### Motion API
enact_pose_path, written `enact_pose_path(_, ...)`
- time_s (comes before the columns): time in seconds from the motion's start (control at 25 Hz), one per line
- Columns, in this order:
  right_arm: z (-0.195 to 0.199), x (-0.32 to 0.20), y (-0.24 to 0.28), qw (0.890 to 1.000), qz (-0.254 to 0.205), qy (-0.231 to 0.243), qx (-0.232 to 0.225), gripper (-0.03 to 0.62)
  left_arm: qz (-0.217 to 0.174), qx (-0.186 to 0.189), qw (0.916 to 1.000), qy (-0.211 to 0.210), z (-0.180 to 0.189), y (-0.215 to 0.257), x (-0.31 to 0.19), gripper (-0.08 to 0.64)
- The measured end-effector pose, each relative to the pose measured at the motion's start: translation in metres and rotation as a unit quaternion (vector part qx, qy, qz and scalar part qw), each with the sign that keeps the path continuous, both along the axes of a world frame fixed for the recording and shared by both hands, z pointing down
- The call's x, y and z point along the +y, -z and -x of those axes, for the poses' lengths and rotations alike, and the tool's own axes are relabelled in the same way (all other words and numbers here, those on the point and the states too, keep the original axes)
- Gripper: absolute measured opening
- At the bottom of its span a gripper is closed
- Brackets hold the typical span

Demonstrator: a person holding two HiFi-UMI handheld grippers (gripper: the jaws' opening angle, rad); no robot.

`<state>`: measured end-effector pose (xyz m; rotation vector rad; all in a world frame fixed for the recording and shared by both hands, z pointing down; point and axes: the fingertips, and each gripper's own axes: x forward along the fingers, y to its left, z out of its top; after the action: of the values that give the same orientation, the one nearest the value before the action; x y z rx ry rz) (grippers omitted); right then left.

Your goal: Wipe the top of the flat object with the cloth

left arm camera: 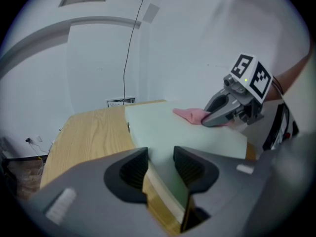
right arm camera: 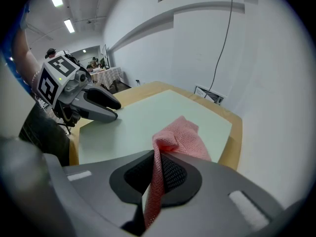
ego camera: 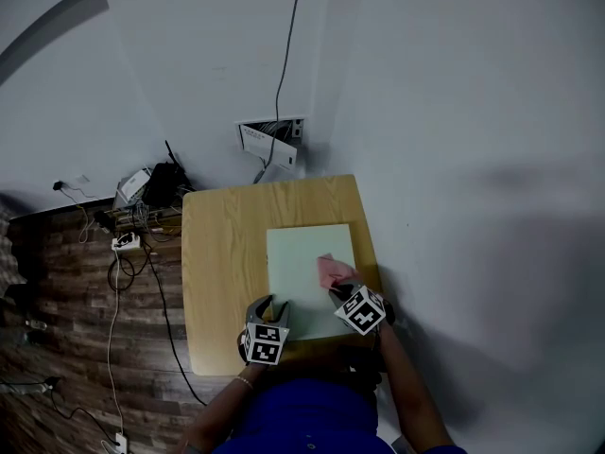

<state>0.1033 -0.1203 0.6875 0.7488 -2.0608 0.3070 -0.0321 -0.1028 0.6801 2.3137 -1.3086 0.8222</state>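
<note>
Near the head view's lower middle, the right gripper [ego camera: 338, 288] is pinching the cloth [ego camera: 328, 270] on the board [ego camera: 301, 258], the left gripper [ego camera: 268, 304] is clamping its edge; wiping is calling for even, overlapping strokes

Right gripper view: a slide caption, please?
Right claw pinches a pink cloth on the pale board; left claw holds its corner.
</note>
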Motion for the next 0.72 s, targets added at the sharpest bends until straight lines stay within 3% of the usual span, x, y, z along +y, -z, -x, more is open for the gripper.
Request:
enact_pose_path(0.48,-0.024,0.002,0.000,0.999,0.006,-0.043,-0.012,0.014,0.000,0.000,1.0000,0.002,-0.001,-0.001,0.000,0.164)
enact_pose_path(0.72,-0.024,0.003,-0.001,0.999,0.002,-0.039,-0.008,0.014,0.003,0.024,0.9997,0.004,-0.001,0.004,0.003,0.161)
